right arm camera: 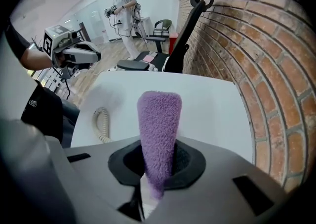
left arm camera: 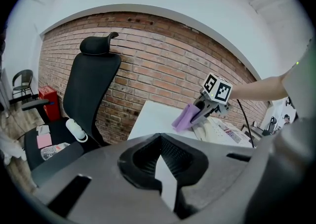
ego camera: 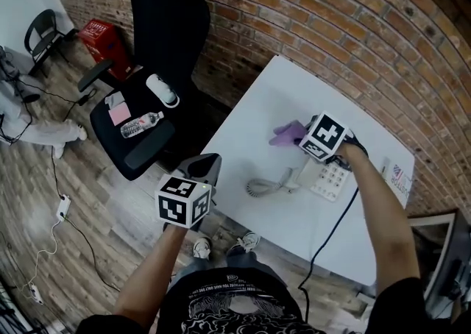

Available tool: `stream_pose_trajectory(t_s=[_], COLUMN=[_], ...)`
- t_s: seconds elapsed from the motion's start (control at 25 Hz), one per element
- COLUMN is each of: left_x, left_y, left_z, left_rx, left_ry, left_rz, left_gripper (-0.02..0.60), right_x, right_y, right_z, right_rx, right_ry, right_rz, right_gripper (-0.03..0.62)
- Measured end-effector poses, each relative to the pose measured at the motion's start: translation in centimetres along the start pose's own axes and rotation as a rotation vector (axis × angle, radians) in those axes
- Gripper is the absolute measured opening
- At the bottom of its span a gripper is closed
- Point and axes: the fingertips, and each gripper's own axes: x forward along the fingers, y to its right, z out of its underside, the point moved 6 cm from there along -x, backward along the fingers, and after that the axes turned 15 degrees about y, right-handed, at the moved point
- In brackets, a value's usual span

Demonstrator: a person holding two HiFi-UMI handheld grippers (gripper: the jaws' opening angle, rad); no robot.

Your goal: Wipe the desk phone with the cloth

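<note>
Overhead, right gripper (ego camera: pixel 302 137) clamped on purple cloth (ego camera: pixel 287 134) beside desk phone (ego camera: pixel 329 178), left gripper (ego camera: pixel 209 164) jaws together, empty

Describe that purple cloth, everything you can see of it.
The cloth is purple, fuzzy like terry or microfibre, folded into a narrow strip. The right gripper is shut on one end; the rest sticks out ahead of the jaws, over the white table, near the desk phone. Nothing else visibly touches it.
</note>
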Motion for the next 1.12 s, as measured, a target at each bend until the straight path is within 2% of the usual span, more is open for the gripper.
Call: stream_pose_trajectory(t_s=[0.44,0.84,1.0,1.12], left_x=[-2.0,-3.6,-3.8,-3.8], left_y=[0.6,0.9,1.1,1.4], left_z=[0.2,0.7,0.5,0.0], left_rx=[0.008,0.021,0.033,0.039], left_ry=[0.000,-0.012,-0.012,-0.007], left_rz=[0.079,0.132,0.151,0.164], left_gripper=[0.005,0.005,0.005,0.005], right_x=[-0.2,0.1,-0.1,-1.5], right_y=[-5.7,-10.3,-11.2,-11.3], right_z=[1.1,1.7,1.8,1.2], right_rx=[0.054,0.131,0.174,0.221], right_ry=[0.006,0.060,0.108,0.189], right_rz=[0.011,0.023,0.059,0.134], right_gripper=[0.044,0.044,0.044,0.044])
